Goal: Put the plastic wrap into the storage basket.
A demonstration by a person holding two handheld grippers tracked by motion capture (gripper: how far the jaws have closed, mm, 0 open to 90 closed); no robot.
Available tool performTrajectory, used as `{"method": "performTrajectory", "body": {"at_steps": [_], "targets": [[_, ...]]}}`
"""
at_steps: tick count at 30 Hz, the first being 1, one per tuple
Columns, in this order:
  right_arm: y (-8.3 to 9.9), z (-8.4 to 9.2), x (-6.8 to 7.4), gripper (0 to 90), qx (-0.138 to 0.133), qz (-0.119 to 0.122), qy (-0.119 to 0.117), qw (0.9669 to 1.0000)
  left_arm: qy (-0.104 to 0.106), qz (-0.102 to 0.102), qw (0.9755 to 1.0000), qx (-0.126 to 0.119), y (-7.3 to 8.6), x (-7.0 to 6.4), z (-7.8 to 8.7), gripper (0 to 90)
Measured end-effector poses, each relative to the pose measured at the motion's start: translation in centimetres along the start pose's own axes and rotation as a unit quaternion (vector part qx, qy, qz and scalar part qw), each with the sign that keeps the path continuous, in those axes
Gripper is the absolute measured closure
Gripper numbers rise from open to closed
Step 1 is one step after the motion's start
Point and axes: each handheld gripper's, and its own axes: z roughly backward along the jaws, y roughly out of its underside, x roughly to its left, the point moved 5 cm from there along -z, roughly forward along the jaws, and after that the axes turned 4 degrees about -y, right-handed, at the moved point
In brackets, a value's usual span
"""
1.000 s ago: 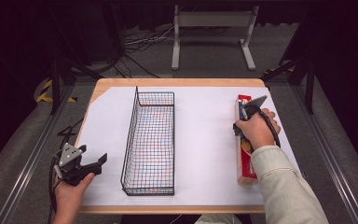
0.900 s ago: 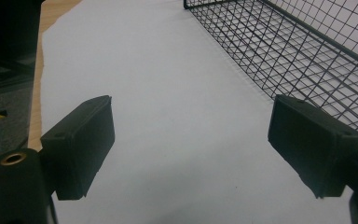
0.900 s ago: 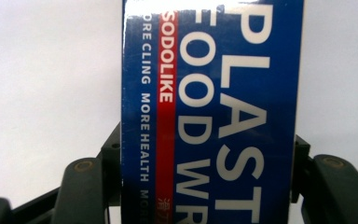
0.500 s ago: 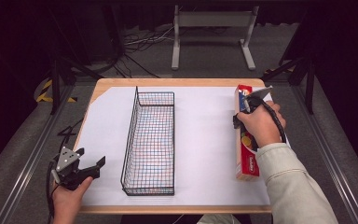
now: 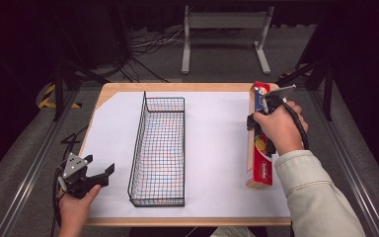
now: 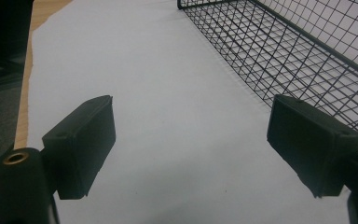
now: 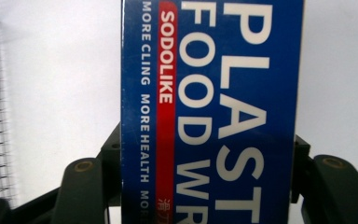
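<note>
A long box of plastic food wrap (image 5: 261,165), red and blue, lies along the table's right edge with its far end raised. My right gripper (image 5: 260,123) is shut across it near that far end. In the right gripper view the blue printed face of the box (image 7: 214,84) stands between the jaws of the right gripper (image 7: 207,154), both pads pressed on its sides. My left gripper (image 5: 100,164) rests at the table's front left corner, open with nothing between its jaws. The left gripper (image 6: 191,140) looks over bare white paper beside the basket.
A long black wire basket (image 5: 139,143) stands lengthwise left of centre, and its mesh wall (image 6: 307,51) runs just right of the left gripper. White paper (image 5: 217,148) covers the wooden tabletop. A metal stand (image 5: 224,19) and cables lie on the floor beyond.
My right hand has risen and shifted toward the far edge, gripping the box and lifting it. The left gripper has kept still.
</note>
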Motion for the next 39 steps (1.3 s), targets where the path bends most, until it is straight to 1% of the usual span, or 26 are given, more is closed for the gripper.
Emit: {"method": "performTrajectory", "body": {"at_steps": [4, 7, 10, 13, 15, 18, 19, 21, 25, 30, 31, 32, 33, 34, 35, 36, 37, 39], "targets": [[0.1, 0.2, 0.8, 39.9, -0.002, 0.001, -0.008, 1.0000, 0.000, 0.000, 1.0000, 0.002, 0.0, 0.0, -0.1, 16.0], [0.2, 0.2, 1.7, 39.9, -0.002, 0.000, -0.013, 0.9999, 0.000, -0.003, 1.0000, 0.003, 0.0, 0.0, -0.1, 16.0], [0.3, 0.2, 3.1, 39.9, -0.003, 0.000, -0.029, 0.9996, 0.000, -0.002, 1.0000, 0.001, 0.0, -0.1, -0.1, 16.0], [0.4, 0.2, 4.4, 39.9, -0.002, -0.004, -0.040, 0.9992, -0.001, -0.003, 1.0000, 0.001, 0.0, 0.0, -0.1, 16.1], [0.4, 0.2, 5.2, 39.9, -0.003, -0.003, -0.043, 0.9991, -0.001, 0.000, 1.0000, 0.000, 0.1, 0.0, 0.0, 16.0], [0.5, 0.1, 6.4, 39.7, -0.001, -0.010, -0.049, 0.9988, -0.002, 0.001, 1.0000, -0.001, 0.1, 0.1, 0.1, 16.0], [0.5, 0.1, 6.9, 39.7, 0.003, -0.016, -0.052, 0.9985, -0.003, 0.001, 1.0000, -0.001, 0.1, 0.1, 0.1, 16.0], [0.6, 0.0, 7.6, 39.7, 0.004, -0.016, -0.058, 0.9982, -0.002, 0.003, 1.0000, -0.001, 0.1, 0.1, 0.2, 16.1], [0.9, 0.0, 9.1, 39.7, 0.002, -0.012, -0.058, 0.9982, -0.003, 0.002, 1.0000, -0.002, 0.1, 0.1, 0.3, 16.1], [1.2, 0.3, 10.9, 39.7, 0.002, -0.016, -0.064, 0.9978, -0.004, 0.005, 1.0000, -0.004, 0.0, 0.0, 0.3, 16.2], [1.2, 0.3, 10.9, 39.7, 0.002, -0.016, -0.064, 0.9978, -0.004, 0.005, 1.0000, -0.004, 0.0, 0.0, 0.3, 16.2], [1.5, 0.4, 11.7, 39.7, 0.007, -0.018, -0.066, 0.9976, -0.002, 0.006, 1.0000, -0.004, -0.1, -0.2, 0.2, 16.3], [1.6, 0.5, 12.0, 39.7, 0.008, -0.018, -0.069, 0.9974, -0.002, 0.005, 1.0000, -0.006, -0.1, -0.3, 0.2, 16.4], [1.6, 0.5, 12.0, 39.7, 0.008, -0.018, -0.069, 0.9974, -0.002, 0.005, 1.0000, -0.006, -0.1, -0.3, 0.2, 16.4], [1.7, 0.5, 12.4, 39.7, 0.008, -0.017, -0.071, 0.9973, -0.001, 0.003, 1.0000, -0.005, -0.1, -0.5, 0.1, 16.4], [1.9, 0.5, 13.3, 39.7, 0.009, -0.016, -0.075, 0.9971, -0.001, -0.001, 1.0000, -0.004, -0.1, -0.5, 0.0, 16.4], [1.9, 0.5, 13.3, 39.7, 0.009, -0.016, -0.075, 0.9971, 0.002, -0.001, 1.0000, -0.005, -0.1, -0.7, -0.1, 16.4], [2.0, 0.5, 14.3, 39.7, 0.006, -0.013, -0.079, 0.9968, 0.004, -0.003, 1.0000, -0.003, -0.1, -0.7, -0.2, 16.4]]}}
